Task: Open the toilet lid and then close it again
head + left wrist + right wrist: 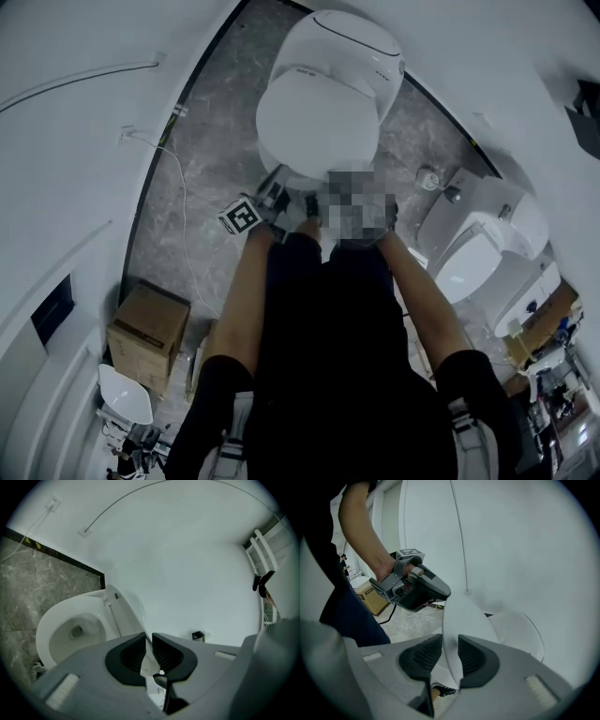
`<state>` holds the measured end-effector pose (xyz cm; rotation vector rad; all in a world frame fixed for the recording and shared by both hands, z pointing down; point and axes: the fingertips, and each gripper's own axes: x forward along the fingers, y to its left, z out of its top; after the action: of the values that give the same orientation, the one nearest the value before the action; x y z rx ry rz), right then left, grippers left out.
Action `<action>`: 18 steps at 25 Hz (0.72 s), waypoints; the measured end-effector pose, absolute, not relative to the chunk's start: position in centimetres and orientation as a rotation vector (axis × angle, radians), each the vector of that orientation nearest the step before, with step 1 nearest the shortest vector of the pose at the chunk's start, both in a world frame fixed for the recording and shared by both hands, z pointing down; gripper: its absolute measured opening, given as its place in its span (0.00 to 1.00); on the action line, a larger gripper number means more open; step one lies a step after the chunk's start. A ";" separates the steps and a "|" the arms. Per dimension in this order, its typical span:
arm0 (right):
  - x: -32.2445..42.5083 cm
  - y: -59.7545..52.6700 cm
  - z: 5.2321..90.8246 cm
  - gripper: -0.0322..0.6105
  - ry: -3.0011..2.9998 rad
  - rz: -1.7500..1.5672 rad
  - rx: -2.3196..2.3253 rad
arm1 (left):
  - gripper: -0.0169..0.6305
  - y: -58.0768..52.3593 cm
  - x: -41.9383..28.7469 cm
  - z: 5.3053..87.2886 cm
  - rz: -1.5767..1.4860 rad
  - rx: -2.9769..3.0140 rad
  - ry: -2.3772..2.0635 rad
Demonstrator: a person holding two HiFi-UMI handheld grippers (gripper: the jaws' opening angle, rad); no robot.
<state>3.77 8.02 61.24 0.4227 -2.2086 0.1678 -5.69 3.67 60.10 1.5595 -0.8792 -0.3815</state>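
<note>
**Head view.** Item: toilet lid (319, 122), white oval, on the toilet against the curved wall. It lies just ahead of the person, over the grey floor (206, 141). The left gripper (275, 194) meets the lid's near rim on its left side. The right one sits under a blurred patch and cannot be read here. Elsewhere: a cardboard box (148, 328) to the left and a second toilet (478, 258) to the right, both well apart.

**Left gripper view.** The claw is pressed almost together, pinching the thin lid edge between its dark pads. The lid is tilted up off the bowl (75, 630), which shows open at left. Judgement: the opening swing is under way, roughly partway up.

**Right gripper view.** The right gripper (450, 656) has its jaws spread wide. The lid rim fills the gap and appears to touch both pads, so this reads as a grip on a thicker stretch of rim.

**Handling note.**
- Raise both hands at an even pace along the hinge's arc, so the lid does not twist.
- Let the wrists turn with the rim rather than prying against it.
- The plastic is smooth and a thin pinch may slip.
- Near upright, ease off so the lid rests back gently.
</note>
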 end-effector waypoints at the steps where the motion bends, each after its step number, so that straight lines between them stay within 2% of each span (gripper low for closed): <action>1: 3.8 7.8 61.1 0.22 -2.207 0.161 0.417 | 0.09 3.5 -5.6 59.8 -0.375 1.569 -0.880; 18: 5.5 4.3 57.7 0.18 -2.221 0.149 0.374 | 0.07 1.7 -5.0 55.4 -0.363 1.610 -1.024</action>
<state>5.52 4.31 57.68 0.3739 -2.2206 0.1486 -5.01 1.65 55.38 1.6104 -1.0242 -0.3629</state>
